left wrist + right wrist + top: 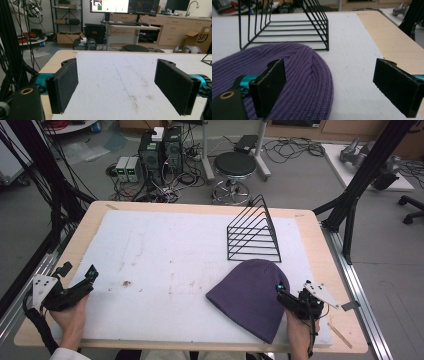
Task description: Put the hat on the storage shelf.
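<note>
Left gripper (80, 287) sits at the near left edge of the table (310, 227), over the white mat (165, 255). In the left gripper view its jaws stand wide apart with bare stained mat between them; nothing held. It is well apart from the hat.

Centre of mat: a few brown stains, otherwise bare.

Purple knit beanie (252, 295) lies flat on the near right part of the mat, crown toward the far side, just in front of the black wire rack (255, 232), which stands upright behind it.

Right gripper (290, 300) at the beanie's right edge. In the right gripper view, jaws wide open, gripping nothing: one pad (270, 86) over the ribbed purple knit, the other over the white mat beside the hat. Cannot tell whether the pad touches the fabric. Hat's rounded edge lies between the jaws.
</note>
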Demonstrator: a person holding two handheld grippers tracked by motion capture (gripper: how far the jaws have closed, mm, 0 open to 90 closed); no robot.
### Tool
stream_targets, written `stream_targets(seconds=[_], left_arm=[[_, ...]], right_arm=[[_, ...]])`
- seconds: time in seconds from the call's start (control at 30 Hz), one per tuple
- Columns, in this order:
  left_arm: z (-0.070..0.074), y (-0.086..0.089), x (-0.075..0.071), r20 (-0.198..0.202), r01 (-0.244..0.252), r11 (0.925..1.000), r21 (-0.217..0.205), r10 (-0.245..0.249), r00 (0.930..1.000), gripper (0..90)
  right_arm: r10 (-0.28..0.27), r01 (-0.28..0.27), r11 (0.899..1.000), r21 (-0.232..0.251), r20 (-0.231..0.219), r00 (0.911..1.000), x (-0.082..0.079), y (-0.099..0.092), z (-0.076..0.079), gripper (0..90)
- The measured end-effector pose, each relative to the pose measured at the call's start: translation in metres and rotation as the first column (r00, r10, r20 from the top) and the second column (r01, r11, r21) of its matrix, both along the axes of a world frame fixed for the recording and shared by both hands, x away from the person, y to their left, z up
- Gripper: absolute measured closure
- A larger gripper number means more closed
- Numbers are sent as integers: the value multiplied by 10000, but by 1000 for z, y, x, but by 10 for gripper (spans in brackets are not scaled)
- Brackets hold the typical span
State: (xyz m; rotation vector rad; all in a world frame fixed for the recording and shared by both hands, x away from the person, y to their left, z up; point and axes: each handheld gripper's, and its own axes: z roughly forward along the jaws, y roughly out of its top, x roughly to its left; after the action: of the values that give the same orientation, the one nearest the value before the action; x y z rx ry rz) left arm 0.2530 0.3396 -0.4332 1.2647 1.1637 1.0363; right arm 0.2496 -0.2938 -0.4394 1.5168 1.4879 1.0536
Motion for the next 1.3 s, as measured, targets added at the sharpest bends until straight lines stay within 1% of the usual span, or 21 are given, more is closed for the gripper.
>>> stream_targets(seconds=[0.07, 0.13, 0.17, 0.23, 0.3, 0.33, 0.37, 0.5, 0.63, 0.7, 0.73, 0.77, 0.8, 0.83, 0.9, 1.0, 1.1, 1.13, 1.23, 1.27, 1.3], left_arm=[[0, -1, 1, -63, 29, 10000, 3, -29, 10000, 194], [0, -1, 1, -58, 40, 10000, 0, -40, 10000, 194], [0, -1, 1, -58, 40, 10000, 0, -40, 10000, 194], [-1, 0, 1, -136, 56, 10000, 7, -56, 9999, 194], [-1, -1, 1, -138, 81, 10000, -30, -81, 9999, 194], [-1, -1, 1, -138, 81, 10000, -30, -81, 9999, 194], [-1, -2, 1, -142, 132, 9999, 0, -132, 9998, 194], [-1, -4, 2, -157, 212, 9998, 61, -211, 9997, 194], [-1, -4, 3, -179, 214, 9998, 55, -212, 9996, 195], [-1, -4, 3, -172, 194, 9998, 12, -194, 9997, 195], [-1, -4, 3, -175, 183, 9998, 16, -183, 9997, 195], [-1, -4, 3, -171, 165, 9999, -9, -166, 9997, 195], [-1, -4, 3, -174, 165, 9999, -18, -165, 9997, 196], [-1, -4, 3, -174, 165, 9999, -18, -165, 9997, 196], [-2, -4, 3, -178, 171, 9999, -25, -172, 9997, 196], [-2, -4, 3, -187, 187, 9998, 15, -187, 9997, 196], [-2, -4, 3, -175, 182, 9998, 6, -181, 9997, 196], [-2, -3, 3, -163, 169, 9999, -3, -169, 9997, 196], [-2, -3, 3, -165, 158, 9999, 21, -158, 9997, 196], [-2, -3, 3, -163, 157, 9999, 17, -156, 9997, 196], [-2, -3, 3, -175, 157, 9999, 10, -157, 9997, 196]], right_arm=[[6, -9, 9999, -123, -287, 9996, 2, 3, 0, 103], [46, -53, 9999, -129, -540, 9985, 4, 5, 0, 103], [46, -53, 9999, -129, -540, 9985, 4, 5, 0, 103], [47, -75, 9994, -349, -795, 9968, 8, 7, 1, 105], [76, -111, 9993, -350, -973, 9952, 11, 7, 1, 105], [76, -111, 9993, -350, -973, 9952, 11, 7, 1, 105], [112, -138, 9997, -212, -1193, 9928, 14, 6, 0, 105], [287, -302, 9995, -68, -1647, 9859, 19, 6, -1, 105], [460, -472, 9989, -12, -1984, 9791, 24, 8, -3, 105], [591, -598, 9982, 35, -2187, 9740, 27, 9, -3, 106], [591, -598, 9982, 35, -2187, 9740, 27, 9, -3, 106], [729, -761, 9971, -43, -2363, 9689, 30, 10, -3, 162], [751, -772, 9970, 8, -2438, 9669, 31, 11, -4, 161], [751, -772, 9970, 8, -2438, 9669, 31, 11, -4, 161], [781, -778, 9969, 119, -2738, 9586, 35, 13, -5, 161], [660, -625, 9978, 211, -2976, 9524, 38, 14, -6, 161], [651, -605, 9979, 245, -3073, 9494, 40, 14, -7, 161], [630, -577, 9980, 263, -3190, 9457, 41, 15, -8, 161], [647, -578, 9979, 305, -3356, 9398, 43, 15, -9, 164], [572, -479, 9982, 356, -3424, 9378, 44, 15, -9, 172], [644, -548, 9978, 373, -3462, 9359, 44, 15, -9, 182]])
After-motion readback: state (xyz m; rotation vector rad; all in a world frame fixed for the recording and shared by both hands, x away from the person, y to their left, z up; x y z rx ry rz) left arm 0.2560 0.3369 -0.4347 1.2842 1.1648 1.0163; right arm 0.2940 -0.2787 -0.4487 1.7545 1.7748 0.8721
